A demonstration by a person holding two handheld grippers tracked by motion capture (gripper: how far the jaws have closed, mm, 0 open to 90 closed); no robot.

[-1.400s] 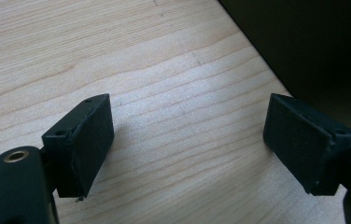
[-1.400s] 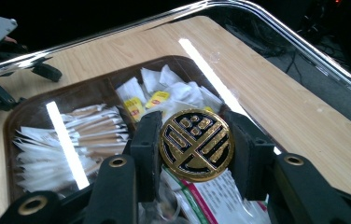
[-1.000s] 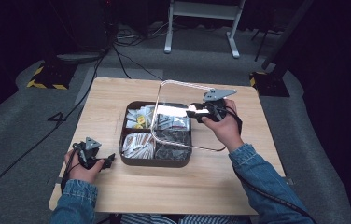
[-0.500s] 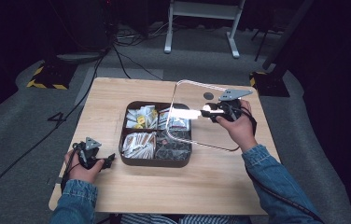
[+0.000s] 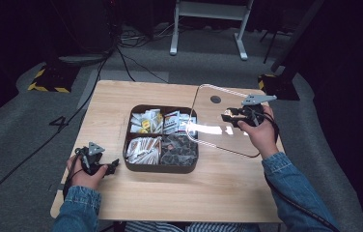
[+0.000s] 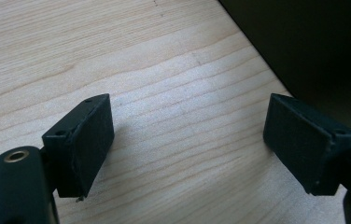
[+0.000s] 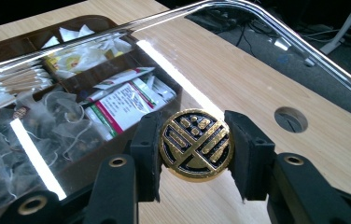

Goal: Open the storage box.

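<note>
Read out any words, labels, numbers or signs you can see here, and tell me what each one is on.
"4": painted white on the grey floor left of the table.
Round gold-and-black knob of the clear lid: a striped emblem, no letters.
Red-and-white tea sachets in the brown compartment box: print too small to read.

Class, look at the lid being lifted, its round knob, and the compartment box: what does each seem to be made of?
Lid: clear glossy plastic or glass; contents show through, light streaks reflect.
Knob: likely metal, shiny gold with black pattern.
Box: dark brown, smooth; possibly plastic or wood.
</note>
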